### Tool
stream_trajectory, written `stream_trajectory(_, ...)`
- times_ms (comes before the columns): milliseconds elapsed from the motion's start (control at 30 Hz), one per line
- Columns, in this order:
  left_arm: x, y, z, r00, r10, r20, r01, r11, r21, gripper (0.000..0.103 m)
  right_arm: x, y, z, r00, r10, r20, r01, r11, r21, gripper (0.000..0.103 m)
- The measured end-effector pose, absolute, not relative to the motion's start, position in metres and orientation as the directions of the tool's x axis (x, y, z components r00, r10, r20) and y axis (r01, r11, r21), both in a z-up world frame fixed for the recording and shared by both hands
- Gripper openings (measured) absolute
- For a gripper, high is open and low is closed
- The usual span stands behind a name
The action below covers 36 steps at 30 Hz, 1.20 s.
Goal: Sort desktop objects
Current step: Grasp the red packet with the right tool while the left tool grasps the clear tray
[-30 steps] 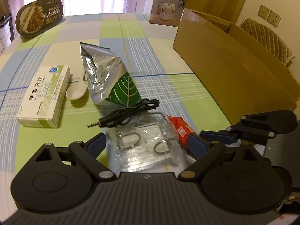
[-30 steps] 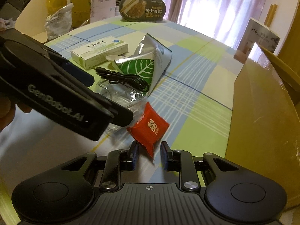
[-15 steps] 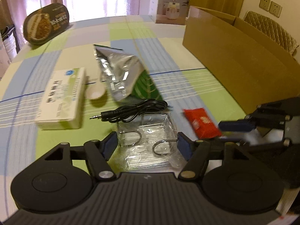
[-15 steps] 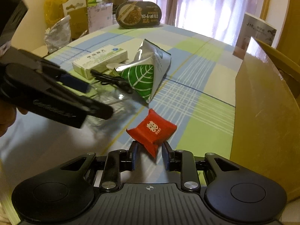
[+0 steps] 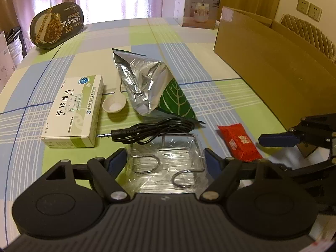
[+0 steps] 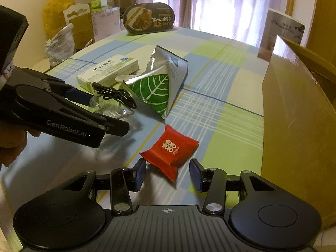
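Red foil marks the small packet (image 6: 170,150) we have in front of our right gripper (image 6: 167,174); it carries a gold double-happiness character and lies flat on the checked tablecloth (image 6: 212,113), its near corner between the two blue pads, which stand apart and touch nothing. Our left gripper (image 5: 165,160), whose side reads "GenRobot.AI" in the right wrist view, also has its fingers spread, one on each side of a clear plastic pack (image 5: 168,163). Inside that pack we see two bent metal hooks. A black audio cable (image 5: 151,132) with a bare jack plug lies coiled across the pack's far edge.

Beyond it sits a white and green medicine box (image 5: 73,113) printed with large Chinese characters, a white plastic spoon (image 5: 114,103) just beside it, and a crumpled silver pouch (image 5: 147,88) with a green leaf printed on its lower corner. At the far edge of the table a dark oval meal tub (image 5: 56,25) stands tilted on its side, lid label in Chinese facing us. A white carton (image 5: 199,2) reads "J10 HUMIDIFIER". To the right stands a large open cardboard box (image 5: 273,63); we cannot see what is in it.
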<state>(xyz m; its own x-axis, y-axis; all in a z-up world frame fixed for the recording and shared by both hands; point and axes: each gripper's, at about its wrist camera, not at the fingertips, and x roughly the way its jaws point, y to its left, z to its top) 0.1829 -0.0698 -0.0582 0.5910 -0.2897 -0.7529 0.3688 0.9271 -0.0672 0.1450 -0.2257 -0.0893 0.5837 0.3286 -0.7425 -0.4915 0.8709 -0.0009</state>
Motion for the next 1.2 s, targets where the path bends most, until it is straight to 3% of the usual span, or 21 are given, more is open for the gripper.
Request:
stream_trajectory(167, 0.177, -0.063, -0.050, 0.561, -0.281, -0.778, 0.385, 0.921, -0.055, 0.063, 0.149, -0.227, -0.087, 0.581, 0.340, -0.739, -0.469, 0.882, 0.038, 0.045)
stream_trajectory(433, 0.168, -0.041, -0.039, 0.528, -0.307, -0.792, 0.379, 0.920, -0.104, 0.062, 0.150, -0.221, -0.083, 0.584, 0.351, -0.732, -0.466, 0.883, 0.052, 0.049)
stream_trajectory(800, 0.151, -0.033, -0.038, 0.569, -0.283, -0.772, 0.353, 0.932, -0.081, 0.063, 0.171, -0.221, -0.087, 0.584, 0.323, -0.745, -0.313, 0.936, 0.160, 0.053)
stream_trajectory(933, 0.148, -0.032, -0.041, 0.567, -0.290, -0.771, 0.352, 0.932, -0.092, 0.063, 0.178, -0.220, -0.089, 0.583, 0.300, -0.755, -0.248, 0.951, 0.186, 0.065)
stream_trajectory(1200, 0.143, -0.033, -0.046, 0.560, -0.295, -0.774, 0.348, 0.932, -0.103, 0.063, 0.181, -0.215, -0.092, 0.600, 0.285, -0.747, -0.243, 0.955, 0.169, 0.062)
